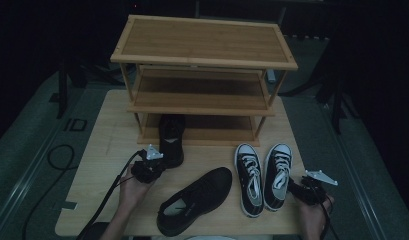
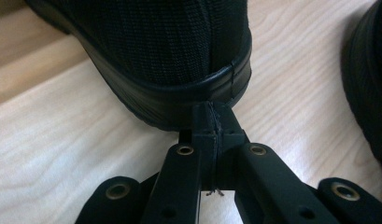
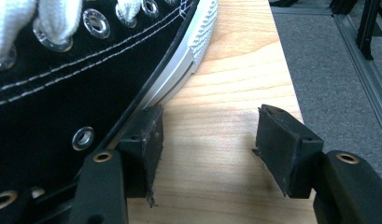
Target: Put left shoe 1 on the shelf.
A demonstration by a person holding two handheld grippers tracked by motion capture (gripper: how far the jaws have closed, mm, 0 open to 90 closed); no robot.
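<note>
A black knit shoe (image 1: 171,137) lies toe-first on the bottom shelf of a wooden three-tier rack (image 1: 204,60), its heel out over the table. My left gripper (image 1: 160,164) is shut, and its tips (image 2: 212,122) touch the heel's rubber rim of that shoe (image 2: 179,46). The other black shoe (image 1: 197,200) lies loose near the front edge. A pair of black-and-white sneakers (image 1: 263,176) stands to the right. My right gripper (image 1: 293,188) is open beside the right sneaker (image 3: 62,93). Its left finger (image 3: 149,135) rests against the white sole, and the right finger stands free over bare table.
The rack's top and middle shelves (image 1: 202,92) hold nothing. The light wooden table (image 1: 107,150) ends close to the right of my right gripper, with grey floor (image 3: 338,70) beyond. The loose black shoe's side (image 2: 371,93) is near my left gripper. A cable trails off the table's left front.
</note>
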